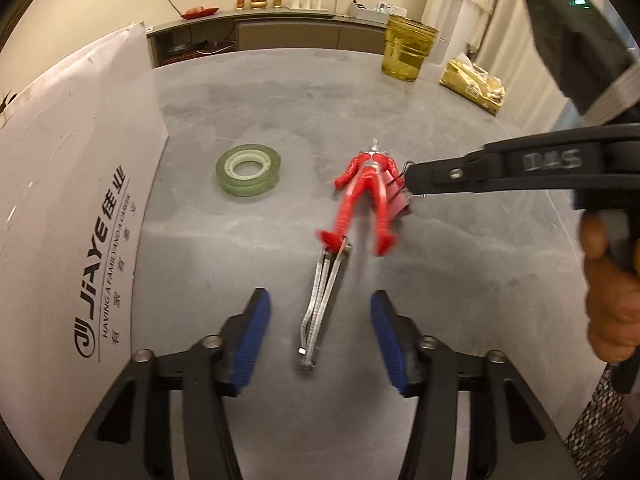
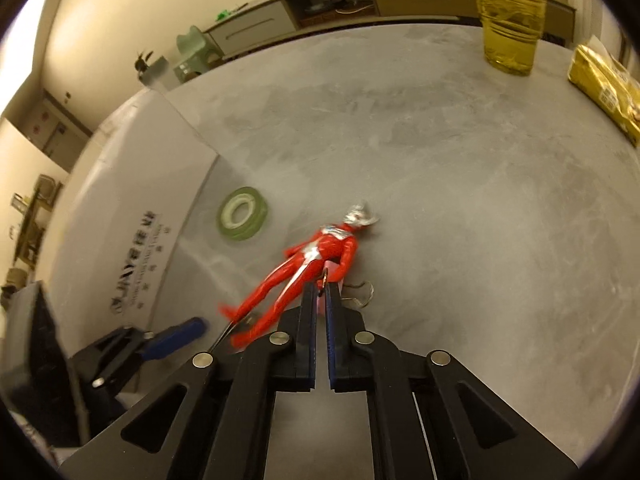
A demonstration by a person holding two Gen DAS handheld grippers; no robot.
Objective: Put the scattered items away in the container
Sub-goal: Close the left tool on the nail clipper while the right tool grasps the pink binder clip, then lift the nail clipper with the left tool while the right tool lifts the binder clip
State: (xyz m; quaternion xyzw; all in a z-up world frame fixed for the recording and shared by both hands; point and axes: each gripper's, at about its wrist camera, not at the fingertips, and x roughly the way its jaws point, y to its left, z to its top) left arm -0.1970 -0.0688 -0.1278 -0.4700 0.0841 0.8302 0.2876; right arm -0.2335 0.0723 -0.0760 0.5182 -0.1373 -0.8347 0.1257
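A red and silver toy figure (image 1: 366, 196) (image 2: 308, 264) lies flat on the grey table (image 1: 460, 260). My right gripper (image 2: 320, 290) (image 1: 409, 187) is shut on the wire handle of a pink binder clip (image 1: 400, 204) (image 2: 331, 273) that rests against the figure's side. A silver tweezers-like tool (image 1: 320, 312) lies by the figure's feet, between the pads of my left gripper (image 1: 320, 298), which stands open above it. A green tape roll (image 1: 248, 174) (image 2: 242, 218) lies left of the figure. A clear yellow bucket (image 1: 408, 48) (image 2: 510, 24) stands at the far right.
A white box (image 1: 72, 200) (image 2: 132, 216) with a printed logo borders the table's left side. A gold packet (image 1: 472, 86) (image 2: 604, 88) lies beside the bucket. A hand (image 1: 612, 304) holds the right gripper's handle. Shelving runs along the far wall.
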